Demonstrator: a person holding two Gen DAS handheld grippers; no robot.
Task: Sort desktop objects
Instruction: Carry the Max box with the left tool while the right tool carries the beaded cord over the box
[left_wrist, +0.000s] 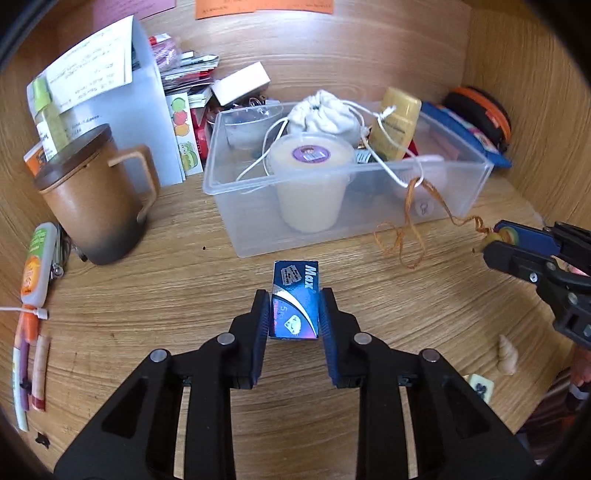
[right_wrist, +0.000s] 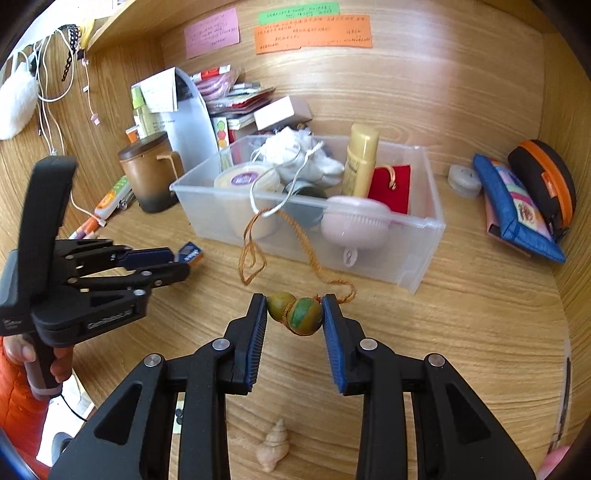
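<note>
My left gripper (left_wrist: 294, 312) is shut on a small blue "Max" box (left_wrist: 295, 299), held just above the wooden desk in front of the clear plastic bin (left_wrist: 461, 199). It also shows in the right wrist view (right_wrist: 184, 260) with the blue box (right_wrist: 191, 253) at its tips. My right gripper (right_wrist: 295, 314) is shut on a green-and-yellow gourd charm (right_wrist: 297, 313) whose orange cord (right_wrist: 251, 254) trails up over the bin's front wall (right_wrist: 424, 254). In the left wrist view the right gripper (left_wrist: 493, 242) is at the right edge, with the cord (left_wrist: 410, 221) running to the bin.
The bin holds a lidded cup (left_wrist: 310, 177), a white drawstring pouch (left_wrist: 325, 114), a yellow bottle (right_wrist: 360, 162), a red card and a pink brush (right_wrist: 354, 221). A brown mug (left_wrist: 92, 199) stands left. A seashell (right_wrist: 273, 446) lies near me. Pouches (right_wrist: 517, 206) lean at the right wall.
</note>
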